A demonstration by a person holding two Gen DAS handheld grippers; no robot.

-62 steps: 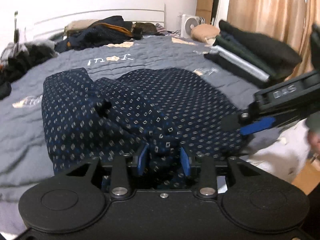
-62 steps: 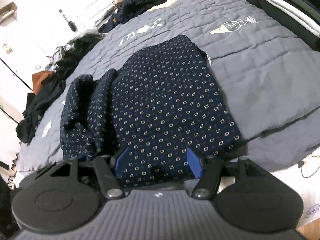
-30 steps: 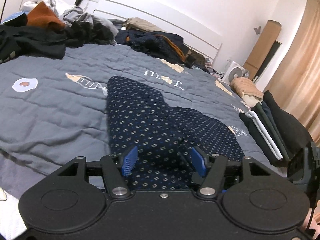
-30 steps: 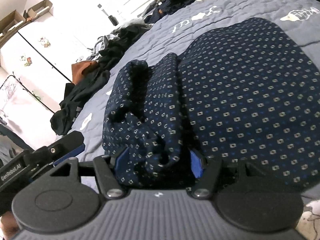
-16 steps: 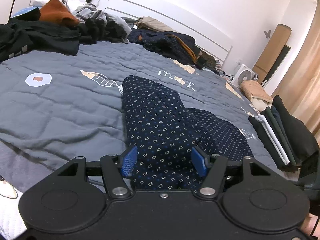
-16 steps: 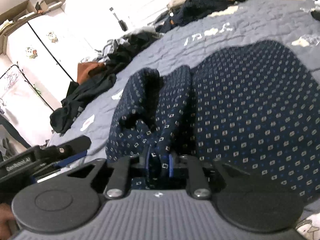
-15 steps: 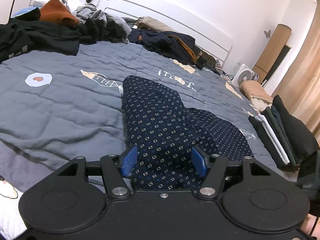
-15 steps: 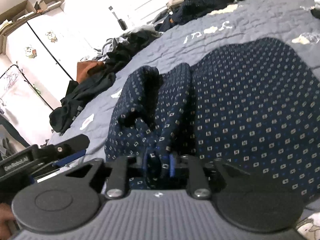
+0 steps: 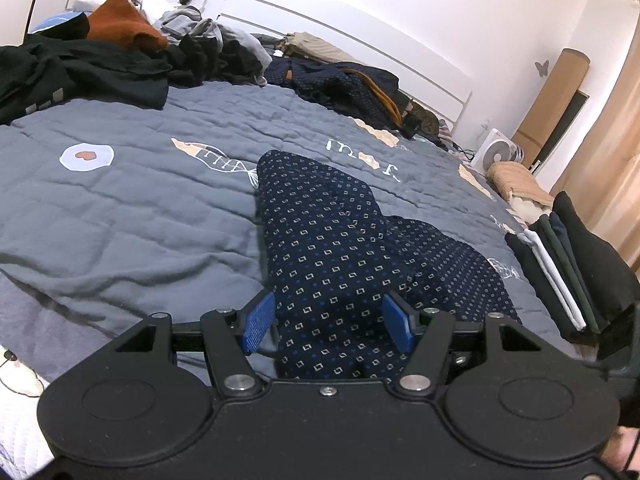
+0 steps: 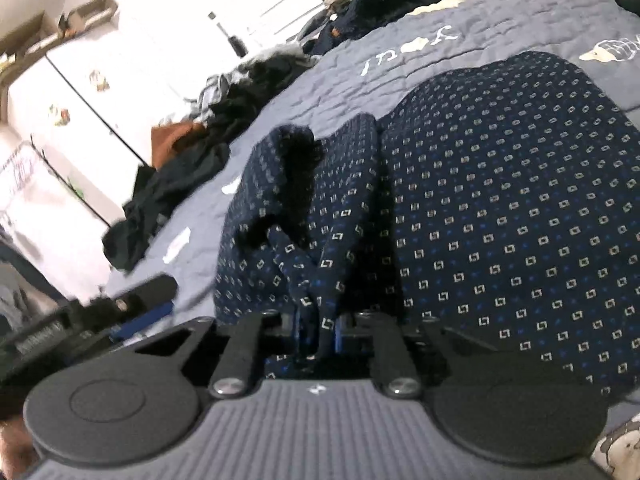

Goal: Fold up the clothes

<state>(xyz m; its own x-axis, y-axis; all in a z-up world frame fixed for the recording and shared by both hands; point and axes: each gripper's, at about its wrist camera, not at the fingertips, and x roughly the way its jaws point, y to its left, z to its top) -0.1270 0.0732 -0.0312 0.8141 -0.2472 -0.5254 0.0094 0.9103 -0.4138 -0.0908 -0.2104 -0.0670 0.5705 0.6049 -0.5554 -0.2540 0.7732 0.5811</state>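
Closing since before, right gripper (image 10: 318, 330) pinches patterned garment (image 10: 500, 216); left gripper (image 9: 327, 322) released astride it.

right gripper (image 10: 318, 334) is closing in now, jaws pinching a bunched fold of the navy patterned garment (image 10: 500, 208) they were just straddling a sec ago

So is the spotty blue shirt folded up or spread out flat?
Partly folded: the spotty blue shirt lies doubled on the grey quilt, its near-left part still bunched.
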